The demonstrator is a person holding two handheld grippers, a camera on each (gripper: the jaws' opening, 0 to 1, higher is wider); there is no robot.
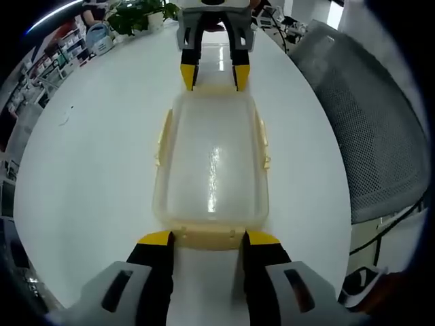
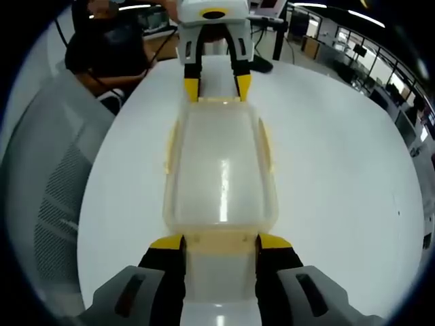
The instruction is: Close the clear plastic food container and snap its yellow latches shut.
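Observation:
The clear plastic container lies lengthwise on the white table with its lid resting on top. Yellow latches line its long sides. My left gripper is open, its yellow-tipped jaws flanking the yellow end latch at the near short end. At the opposite short end my right gripper is open in the same way, either side of the other end latch. The left gripper faces it across the container.
A grey mesh chair stands close to the table's edge beside the container. A potted plant and shelves sit beyond the far end. A person in dark clothes is behind the table.

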